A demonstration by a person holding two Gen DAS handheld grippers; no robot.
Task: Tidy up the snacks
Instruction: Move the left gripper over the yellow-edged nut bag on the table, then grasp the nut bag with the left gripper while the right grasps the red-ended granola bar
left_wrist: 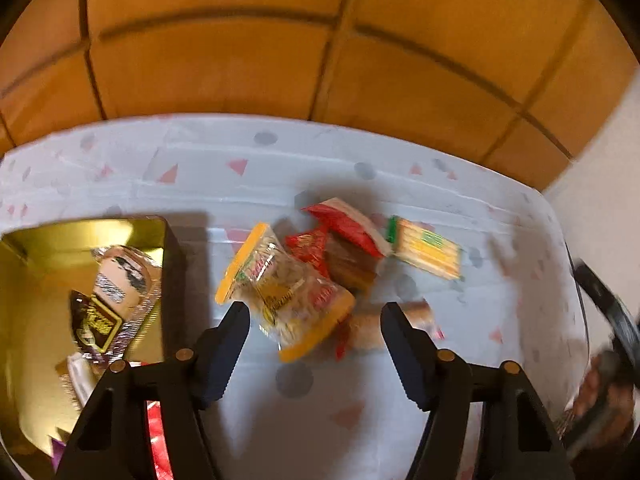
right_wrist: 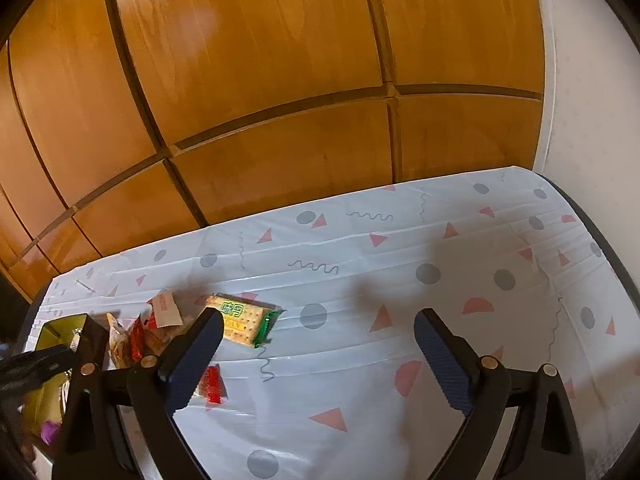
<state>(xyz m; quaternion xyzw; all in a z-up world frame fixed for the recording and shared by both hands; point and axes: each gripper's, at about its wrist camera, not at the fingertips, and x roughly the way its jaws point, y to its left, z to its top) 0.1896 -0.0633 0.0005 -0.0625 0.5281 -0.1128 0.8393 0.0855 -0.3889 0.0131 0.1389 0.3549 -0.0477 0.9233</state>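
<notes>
Far left on the desk [left_wrist: 400, 432]: gold tin [left_wrist: 80, 236] with wrapped sweets inside; just right of it, yellow-edged cracker packet [left_wrist: 286, 294] lying ahead of the left tool [left_wrist: 315, 314], jaws wide and empty, long axis slanting from far-left to near-right; red wrappers [left_wrist: 344, 232] crowding behind; green-ended biscuit pack [right_wrist: 244, 320] further right, off the left finger of the right tool [right_wrist: 319, 330], likewise spread, holding nothing; left tool judged nearer.

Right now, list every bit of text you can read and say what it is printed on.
No text can be read for certain.
Cracker pack: green characters, too small to read.
Clear yellow-edged snack bag: red and yellow print, blurred.
Dark wrapper in the gold tin: gold lettering, blurred.
Red-and-white packet: no legible text.
</notes>
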